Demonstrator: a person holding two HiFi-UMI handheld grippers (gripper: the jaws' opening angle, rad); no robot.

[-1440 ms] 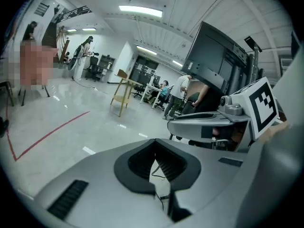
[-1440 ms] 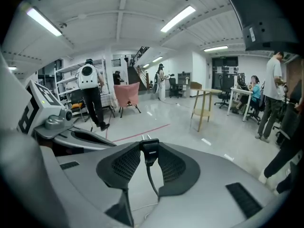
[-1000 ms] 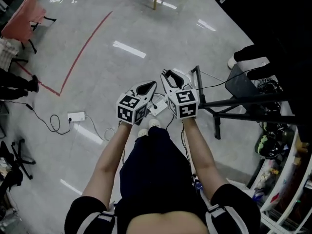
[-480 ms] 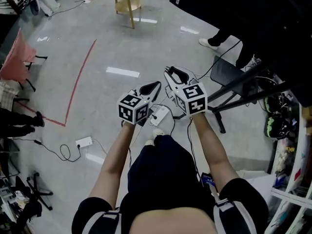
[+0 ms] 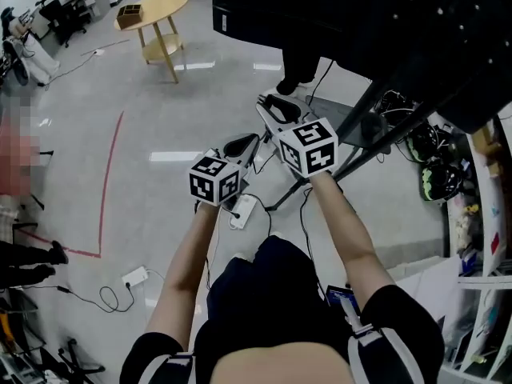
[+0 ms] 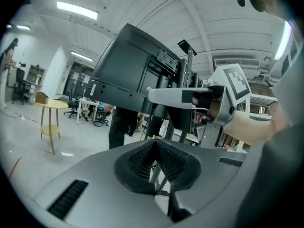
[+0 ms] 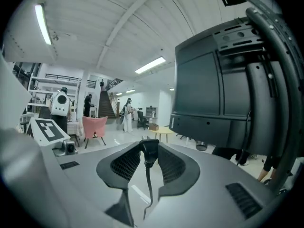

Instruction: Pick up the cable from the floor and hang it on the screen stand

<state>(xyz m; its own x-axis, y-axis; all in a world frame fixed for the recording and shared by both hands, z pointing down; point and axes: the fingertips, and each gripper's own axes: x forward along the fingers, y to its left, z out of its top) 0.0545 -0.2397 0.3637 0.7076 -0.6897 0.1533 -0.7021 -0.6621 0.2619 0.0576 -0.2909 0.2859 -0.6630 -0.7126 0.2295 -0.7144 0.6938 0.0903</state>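
- Both tongs, which were low over the floor a second ago, have come up together in front of the screen's lower edge: left tongs [image 6: 154, 142] beside right tongs [image 7: 149, 144]. The round yellow desk [image 5: 164, 5] has come fully into the head view.
- Surface: a pale grey, glossy floor [image 5: 160, 118] streaked with lamp reflections. A red tape line [image 5: 112, 174] bends across it at left, and a white adapter [image 5: 134, 277] with a looped cord lies near the lower left.
- Room: a large black screen [image 5: 336, 6] on its black screen stand [image 5: 376, 134] fills the upper right. Crowded shelves [image 5: 488, 214] line the right edge. The desk carries a small box [image 5: 130, 12].
- Arms: two bare forearms reach forward from the torso, side by side, the right one further ahead.
- Right tongs: closed on the black plug end of the cable [image 7: 149, 152], with the pads pressing it at the tips. The cord dangles from there, clear of the floor and near the stand.
- Left tongs: tips together; no view shows whether a strand is pinched between them.
- A white power strip [image 5: 242, 211] shows below the left tongs with dark cords running to it. Whether it hangs or lies on the floor cannot be told.
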